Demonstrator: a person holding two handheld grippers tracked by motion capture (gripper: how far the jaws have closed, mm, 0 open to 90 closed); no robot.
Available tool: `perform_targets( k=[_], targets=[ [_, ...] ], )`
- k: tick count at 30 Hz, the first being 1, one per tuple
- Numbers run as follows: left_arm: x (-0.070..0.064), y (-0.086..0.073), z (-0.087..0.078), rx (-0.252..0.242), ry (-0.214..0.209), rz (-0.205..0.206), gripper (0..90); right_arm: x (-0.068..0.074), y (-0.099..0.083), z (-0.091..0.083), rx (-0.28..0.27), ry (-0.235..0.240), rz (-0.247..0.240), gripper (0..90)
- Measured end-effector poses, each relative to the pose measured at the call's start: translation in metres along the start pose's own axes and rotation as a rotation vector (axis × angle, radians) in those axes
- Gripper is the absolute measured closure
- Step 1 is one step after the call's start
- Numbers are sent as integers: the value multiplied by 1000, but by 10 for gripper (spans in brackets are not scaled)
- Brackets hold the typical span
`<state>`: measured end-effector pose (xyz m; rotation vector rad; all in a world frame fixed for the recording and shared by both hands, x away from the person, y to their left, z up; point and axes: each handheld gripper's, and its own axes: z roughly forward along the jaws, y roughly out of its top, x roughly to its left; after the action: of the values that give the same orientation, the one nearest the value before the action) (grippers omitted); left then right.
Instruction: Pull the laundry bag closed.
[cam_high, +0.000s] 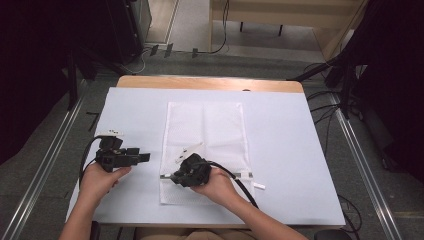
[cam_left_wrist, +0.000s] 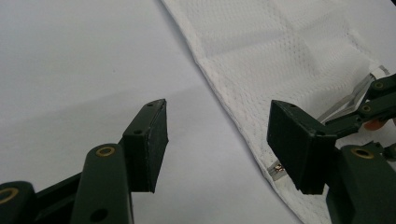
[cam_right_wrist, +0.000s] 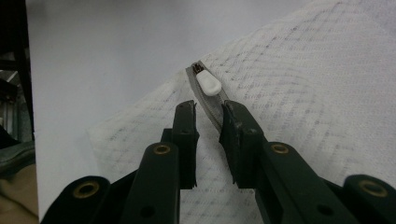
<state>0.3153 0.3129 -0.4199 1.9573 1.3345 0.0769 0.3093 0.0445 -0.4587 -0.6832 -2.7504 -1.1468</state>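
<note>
A white mesh bag (cam_high: 205, 125) lies flat in the middle of the table, with a grey zipper (cam_high: 247, 175) across its near end. My right gripper (cam_high: 172, 178) rests on the bag at the zipper's left end. In the right gripper view this gripper (cam_right_wrist: 208, 114) is open by a narrow gap, the zipper tape runs between the jaws, and the white zipper pull (cam_right_wrist: 208, 84) lies just past the tips. My left gripper (cam_high: 145, 157) hovers over bare table left of the bag. It (cam_left_wrist: 217, 140) is wide open and holds nothing, with the bag's edge (cam_left_wrist: 280, 56) to its right.
A white sheet (cam_high: 290, 150) covers the wooden table (cam_high: 210, 82). Metal rails (cam_high: 45, 160) run along the floor on both sides. Cables and dark stands sit beyond the far edge and at the right.
</note>
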Motion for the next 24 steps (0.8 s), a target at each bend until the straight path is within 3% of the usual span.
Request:
perform_targets(
  k=[24],
  targets=[
    [1,0,-1,-3,0,-3,388,3,13,22,-21,18,14,789]
  ],
)
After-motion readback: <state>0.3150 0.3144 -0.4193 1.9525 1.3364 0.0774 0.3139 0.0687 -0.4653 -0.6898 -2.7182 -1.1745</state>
